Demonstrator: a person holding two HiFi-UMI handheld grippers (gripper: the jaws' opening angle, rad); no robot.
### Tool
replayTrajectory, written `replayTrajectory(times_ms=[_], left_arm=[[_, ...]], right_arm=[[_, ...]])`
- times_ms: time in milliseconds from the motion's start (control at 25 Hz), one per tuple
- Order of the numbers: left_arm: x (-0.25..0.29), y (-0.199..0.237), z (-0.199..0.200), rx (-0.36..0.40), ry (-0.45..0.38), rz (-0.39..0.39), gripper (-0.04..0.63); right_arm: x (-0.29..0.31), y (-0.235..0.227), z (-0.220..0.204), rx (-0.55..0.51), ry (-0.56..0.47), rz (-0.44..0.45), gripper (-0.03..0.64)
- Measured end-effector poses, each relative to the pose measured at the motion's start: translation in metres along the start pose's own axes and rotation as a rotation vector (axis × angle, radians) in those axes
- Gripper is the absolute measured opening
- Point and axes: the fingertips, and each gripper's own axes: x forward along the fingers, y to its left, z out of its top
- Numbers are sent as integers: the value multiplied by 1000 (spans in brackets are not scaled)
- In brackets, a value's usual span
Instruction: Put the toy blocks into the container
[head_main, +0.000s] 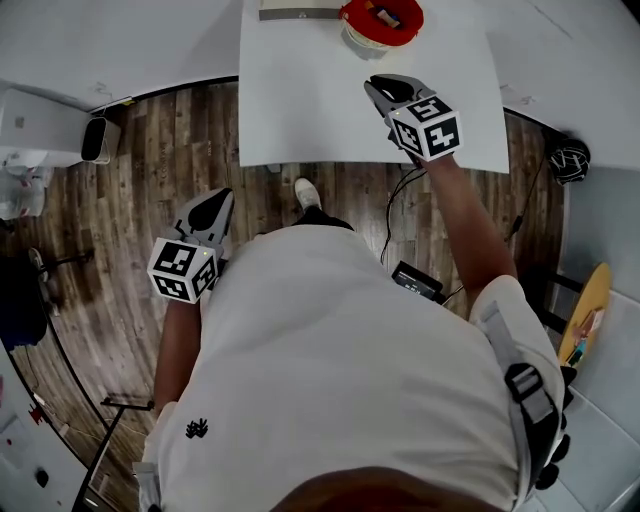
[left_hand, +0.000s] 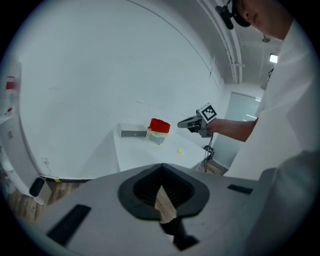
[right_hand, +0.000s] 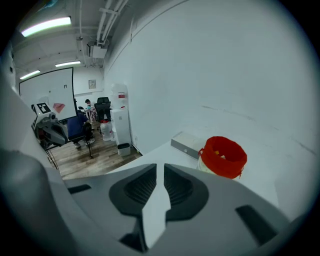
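Your right gripper (head_main: 383, 88) hovered over the white table (head_main: 300, 110), jaws a slit apart, empty, your left gripper (head_main: 210, 210) was closed, empty, red-rimmed container (head_main: 412, 22) stood at the table's far edge.

Bright, even overhead lighting; ceiling tubes (right_hand: 46, 25) glare in the right gripper view. White bench (head_main: 300, 100) nearly washed out, shadows faint. Heavy fisheye bending and dark corners in both gripper views. Right tool (right_hand: 160, 168) soft at close range.
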Motion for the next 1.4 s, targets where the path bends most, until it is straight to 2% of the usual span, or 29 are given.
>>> replayTrajectory(times_ms=[280, 480, 600, 760, 1120, 1400], left_arm=[[-5, -3, -12, 43, 43, -23, 6], [2, -8, -10, 54, 61, -53, 6], [10, -8, -4, 49, 67, -66, 6], [25, -11, 5, 44, 65, -77, 6], [66, -20, 24, 46, 78, -94, 6], [96, -26, 39, 51, 80, -84, 6]], right_arm=[[-9, 67, -31, 122, -75, 58, 48], [-17, 77, -56, 165, -100, 43, 48], [-17, 65, -68, 167, -86, 32, 49], [-10, 41, -90, 160, -30, 41, 100], [-4, -52, -158, 153, 118, -60, 164], [5, -109, -205, 174, 222, -100, 206]])
